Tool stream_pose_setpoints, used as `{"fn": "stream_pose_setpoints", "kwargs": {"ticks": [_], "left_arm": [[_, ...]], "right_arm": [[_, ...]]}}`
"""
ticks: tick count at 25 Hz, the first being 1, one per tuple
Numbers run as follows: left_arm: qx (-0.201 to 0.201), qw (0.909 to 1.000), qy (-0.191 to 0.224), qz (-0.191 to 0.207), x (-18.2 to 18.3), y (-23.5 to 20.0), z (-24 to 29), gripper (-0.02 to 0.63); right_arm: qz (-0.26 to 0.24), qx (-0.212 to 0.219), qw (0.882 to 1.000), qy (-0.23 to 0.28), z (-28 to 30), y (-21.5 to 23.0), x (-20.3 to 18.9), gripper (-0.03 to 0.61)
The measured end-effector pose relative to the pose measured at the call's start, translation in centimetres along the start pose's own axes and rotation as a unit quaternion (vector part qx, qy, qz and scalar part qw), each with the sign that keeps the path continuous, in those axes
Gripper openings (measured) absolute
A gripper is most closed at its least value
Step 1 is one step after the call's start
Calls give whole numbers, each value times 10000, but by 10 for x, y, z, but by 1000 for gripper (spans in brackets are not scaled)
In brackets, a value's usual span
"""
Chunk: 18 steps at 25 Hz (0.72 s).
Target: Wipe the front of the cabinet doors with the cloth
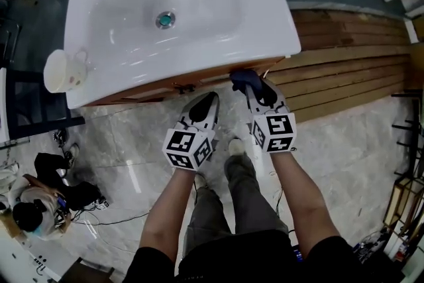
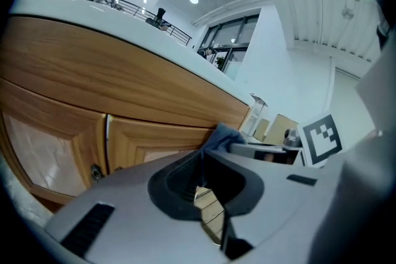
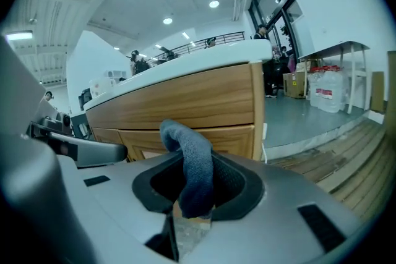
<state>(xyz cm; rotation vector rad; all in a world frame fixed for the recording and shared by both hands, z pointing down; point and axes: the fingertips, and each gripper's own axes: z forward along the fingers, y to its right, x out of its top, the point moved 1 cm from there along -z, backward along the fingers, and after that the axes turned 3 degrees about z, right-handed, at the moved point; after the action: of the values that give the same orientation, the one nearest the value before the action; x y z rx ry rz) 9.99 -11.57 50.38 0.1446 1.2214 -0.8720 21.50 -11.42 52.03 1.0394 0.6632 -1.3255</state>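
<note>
**Right gripper (image 3: pixel 193 204) clamped on the cloth (image 3: pixel 195 164) at the cabinet front**

Both grippers are up at the vanity. My right one pinches a blue-grey cloth, which loops up out of the jaws and droops forward. My left gripper (image 2: pixel 207 191) has its jaws closed together with nothing between them.

The cloth is at the upper right of the cabinet doors (image 2: pixel 158 144), just under the basin's rim. I cannot tell whether it is pressing on the wood. I judge it soft, light and limp, so it will fold rather than push. The grip sits near one end, which leaves a loose loop to drag. For firm wiping I would want the bunch short, with the jaw faces backing it against the panel.

The doors look like smooth varnished wood with framed panels, so the cloth should glide and snag only at the frame edges. Above, the white basin (image 1: pixel 126 56) overhangs, with a mug (image 1: pixel 64 71) on its left corner. Below is glossy marble floor (image 1: pixel 126 142), with wooden planks (image 1: pixel 351 56) to the right. A person (image 1: pixel 36 209) sits well off to my left.
</note>
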Motion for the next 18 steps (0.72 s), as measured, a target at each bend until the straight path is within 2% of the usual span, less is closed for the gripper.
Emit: {"fn": "stream_pose_setpoints", "kwargs": {"ticks": [9,13,18], "left_arm": [[-254,9995,-134,155,-6,30,27,20],[-294,9992,-151,214,-10,37,28,20],[-155,9997,-125,135,-11,26,18,20]], "right_arm": [[279,-556,9980,87,-22,62,-2,110],[281,-433,9986,64,-28,56,-5,110],[459,-50,9989,70,-28,22,-9,110]]}}
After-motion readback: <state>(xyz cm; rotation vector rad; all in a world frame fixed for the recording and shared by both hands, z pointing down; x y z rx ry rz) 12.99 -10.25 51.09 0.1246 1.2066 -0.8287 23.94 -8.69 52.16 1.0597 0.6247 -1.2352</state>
